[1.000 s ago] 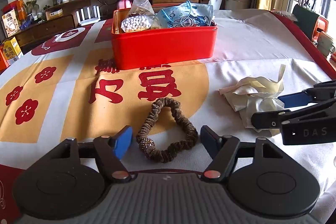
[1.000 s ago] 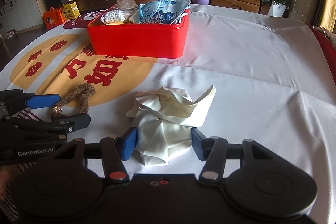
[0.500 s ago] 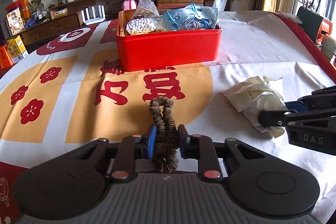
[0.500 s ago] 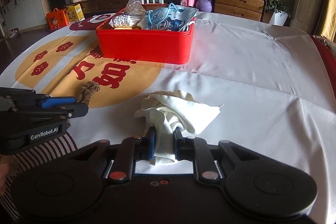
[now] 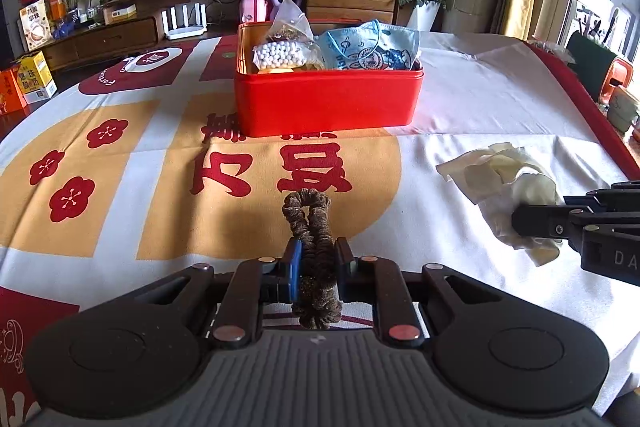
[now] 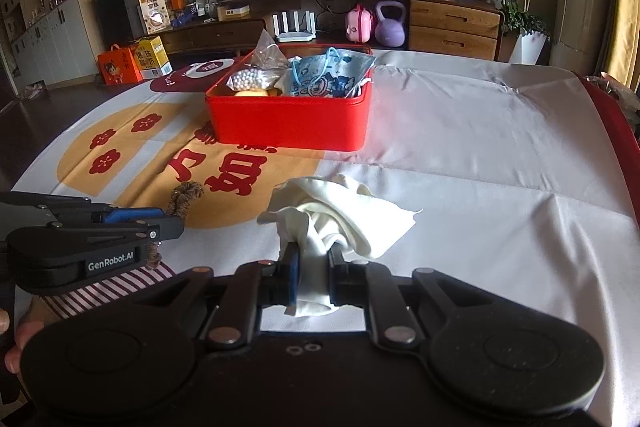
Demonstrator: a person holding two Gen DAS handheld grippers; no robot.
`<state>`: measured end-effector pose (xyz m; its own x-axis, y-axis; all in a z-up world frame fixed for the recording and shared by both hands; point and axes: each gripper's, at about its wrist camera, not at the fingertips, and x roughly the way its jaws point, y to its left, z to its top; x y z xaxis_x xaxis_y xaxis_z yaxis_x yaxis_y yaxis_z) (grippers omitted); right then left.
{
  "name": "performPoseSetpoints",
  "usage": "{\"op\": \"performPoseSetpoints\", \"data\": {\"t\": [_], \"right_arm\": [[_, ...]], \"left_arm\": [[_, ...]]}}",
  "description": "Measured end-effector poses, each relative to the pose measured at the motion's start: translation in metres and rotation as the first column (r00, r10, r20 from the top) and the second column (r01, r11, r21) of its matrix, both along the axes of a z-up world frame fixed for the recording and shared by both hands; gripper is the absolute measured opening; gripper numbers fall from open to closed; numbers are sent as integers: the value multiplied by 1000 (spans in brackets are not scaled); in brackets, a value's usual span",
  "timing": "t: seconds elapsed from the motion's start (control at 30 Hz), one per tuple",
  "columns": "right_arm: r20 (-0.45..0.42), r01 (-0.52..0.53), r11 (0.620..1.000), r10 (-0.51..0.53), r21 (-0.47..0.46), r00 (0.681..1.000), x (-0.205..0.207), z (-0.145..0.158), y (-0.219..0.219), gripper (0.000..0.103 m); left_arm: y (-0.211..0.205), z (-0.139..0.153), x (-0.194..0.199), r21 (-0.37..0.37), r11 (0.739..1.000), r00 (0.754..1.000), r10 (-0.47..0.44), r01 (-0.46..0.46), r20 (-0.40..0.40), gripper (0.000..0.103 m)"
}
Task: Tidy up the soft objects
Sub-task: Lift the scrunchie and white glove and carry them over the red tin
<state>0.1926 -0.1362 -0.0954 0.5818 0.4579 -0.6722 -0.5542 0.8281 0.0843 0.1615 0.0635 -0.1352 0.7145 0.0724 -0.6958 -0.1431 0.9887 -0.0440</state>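
Note:
A brown fabric scrunchie (image 5: pixel 316 223) is pinched flat between the blue pads of my left gripper (image 5: pixel 319 247), whose jaws are still closing on it; its loop sticks out forward over the tablecloth. A crumpled cream cloth (image 6: pixel 352 215) is gripped at its near end by my right gripper (image 6: pixel 313 253), which is shut on it. The red box (image 5: pixel 328 103) stands further back in the middle and holds a bag of white beads and a blue printed pouch. In the left wrist view the right gripper (image 5: pixel 536 211) shows at the right edge, holding the cloth (image 5: pixel 500 179).
The table wears a white, orange and red printed cloth (image 6: pixel 480 155). My left gripper (image 6: pixel 170 219) and the scrunchie (image 6: pixel 186 193) sit left of the cream cloth. A hand and striped sleeve (image 6: pixel 100 287) show at lower left. A sideboard (image 6: pixel 452 23) stands behind the table.
Both grippers went from wide open to closed: the left squeezed the scrunchie into a narrow loop, the right pinched the cream cloth. The cloth's near end has bunched up and lifted slightly.

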Motion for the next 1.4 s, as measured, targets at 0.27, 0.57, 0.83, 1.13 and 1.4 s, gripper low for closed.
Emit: {"op": "performPoseSetpoints", "data": {"t": [0.27,0.57,0.83,1.13,1.4], "right_arm": [[19,-15,1000,15,25,1000,-18,22,-2,12],[56,-49,998,47,40,997,-37,54,-2,12],[95,-69,997,65,30,993,-38,78,3,12],[118,-105,994,100,40,988,-23,105,13,12],[112,-121,991,113,64,987,1,123,23,12]], "left_arm": [[-2,23,-13,-15,1000,1000,5,-4,30,17],[-1,54,-24,-36,999,998,0,3,60,17],[-1,88,-23,-47,998,995,-28,33,97,17],[1,115,-11,-12,998,988,-66,68,138,17],[9,131,12,-24,996,984,-84,89,155,17]]}}
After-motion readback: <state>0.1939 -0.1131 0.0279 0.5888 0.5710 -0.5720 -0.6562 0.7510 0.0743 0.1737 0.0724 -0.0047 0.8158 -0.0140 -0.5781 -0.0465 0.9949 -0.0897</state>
